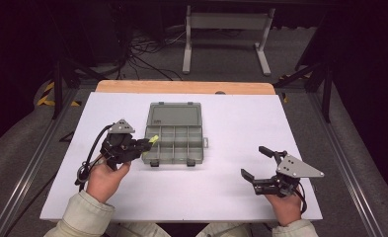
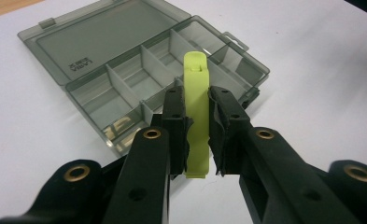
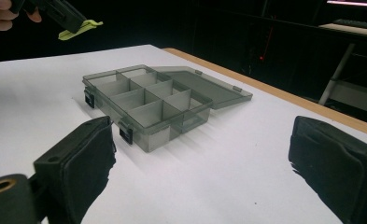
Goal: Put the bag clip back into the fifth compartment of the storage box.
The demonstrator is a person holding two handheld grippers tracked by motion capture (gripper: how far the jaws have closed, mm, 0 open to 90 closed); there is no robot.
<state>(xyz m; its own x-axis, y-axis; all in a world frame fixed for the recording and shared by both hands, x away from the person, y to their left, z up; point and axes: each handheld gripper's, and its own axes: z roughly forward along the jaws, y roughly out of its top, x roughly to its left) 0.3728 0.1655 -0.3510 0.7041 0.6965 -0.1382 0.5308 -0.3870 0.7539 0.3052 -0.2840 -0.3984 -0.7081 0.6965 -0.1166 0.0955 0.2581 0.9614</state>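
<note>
A white table (image 1: 221, 192) with a wooden far edge fills the middle of the high view. Beyond it, grey floor (image 1: 221, 54), tangled cables (image 1: 142, 54) at upper left, a grey metal stand (image 1: 226, 29) at top centre, darkness around.

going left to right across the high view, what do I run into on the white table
left gripper shut on a yellow-green clip → open grey compartment box → right gripper, jaws wide apart with nothing between them, all on the white table.
</note>
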